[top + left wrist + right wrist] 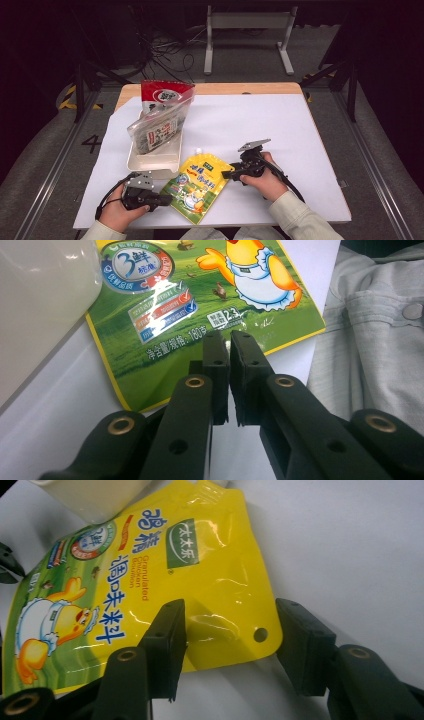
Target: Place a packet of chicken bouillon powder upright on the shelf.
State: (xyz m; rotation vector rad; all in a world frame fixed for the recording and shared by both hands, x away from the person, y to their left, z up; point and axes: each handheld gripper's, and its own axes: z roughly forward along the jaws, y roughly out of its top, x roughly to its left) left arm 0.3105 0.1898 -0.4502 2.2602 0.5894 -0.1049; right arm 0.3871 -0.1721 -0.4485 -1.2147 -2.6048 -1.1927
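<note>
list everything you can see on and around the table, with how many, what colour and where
chicken seasoning pouch: 1, yellow and green, lying flat at the near edge between the two grippers
tray: 1, cream, left of centre on the table
clear snack bag: 1, see-through with dark contents, leaning in the tray
red snack bag: 1, red and white, standing behind the clear one
white sheet: 1, white, covering the tabletop
table: 1, light wood, edge showing at the far side
metal stand: 1, pale grey, on the floor beyond the table
left gripper: 1, black, jaws shut at the pouch's bottom edge
right gripper: 1, black, jaws open around the pouch's upper corner
hands: 2, in pale grey sleeves, at the near edge
</note>
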